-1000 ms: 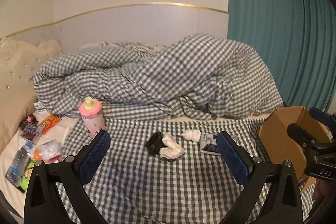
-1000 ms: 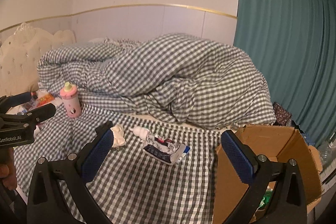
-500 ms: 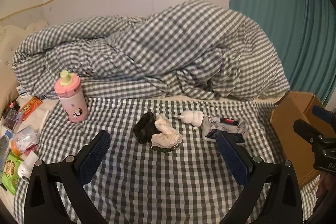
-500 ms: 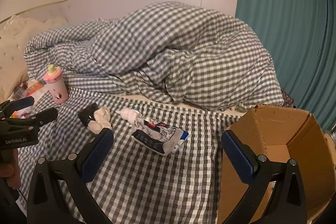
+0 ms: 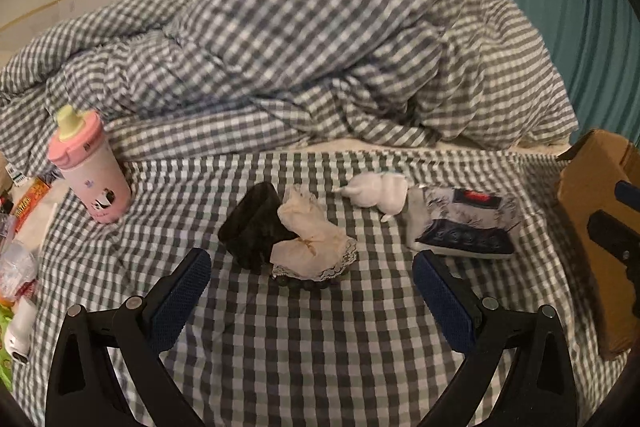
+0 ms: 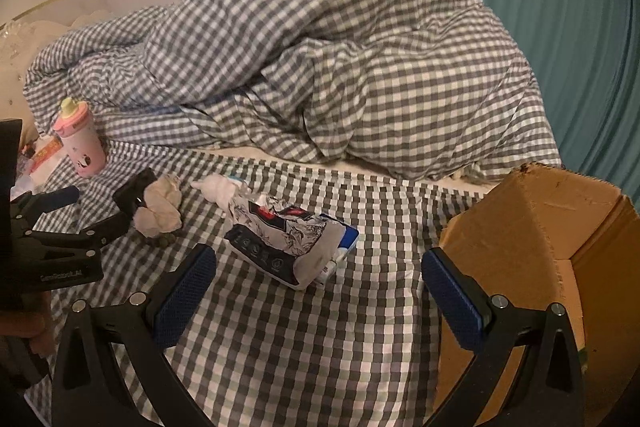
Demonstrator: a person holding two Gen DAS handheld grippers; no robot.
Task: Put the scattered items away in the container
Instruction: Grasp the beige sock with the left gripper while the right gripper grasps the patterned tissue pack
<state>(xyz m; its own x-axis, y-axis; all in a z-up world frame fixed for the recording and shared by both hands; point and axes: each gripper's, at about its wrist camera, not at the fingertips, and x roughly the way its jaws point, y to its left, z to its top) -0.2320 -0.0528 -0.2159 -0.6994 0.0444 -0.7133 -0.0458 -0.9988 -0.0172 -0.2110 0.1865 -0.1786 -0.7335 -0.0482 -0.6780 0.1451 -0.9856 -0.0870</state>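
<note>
On the checked sheet lie a black cloth bundle (image 5: 254,223) and a cream lace-trimmed cloth (image 5: 310,241) touching it. A small white bottle (image 5: 376,191) and a printed tissue pack (image 5: 464,225) lie to their right. My left gripper (image 5: 312,291) is open, just short of the cloths. In the right wrist view the tissue pack (image 6: 292,243) sits ahead of my open right gripper (image 6: 320,285). The cardboard box (image 6: 560,239) stands at the right. The left gripper (image 6: 80,215) shows at that view's left edge, near the cloths (image 6: 158,211).
A pink sippy cup (image 5: 90,173) stands upright at the left. Snack packets and wrappers (image 5: 24,227) are scattered by the left edge. A heaped checked duvet (image 5: 320,59) fills the back of the bed. Teal curtains (image 6: 560,27) hang on the right.
Both grippers have moved forward and down toward the bed. The cloths, bottle and tissue pack look larger and nearer. Both sets of jaws stay open.
</note>
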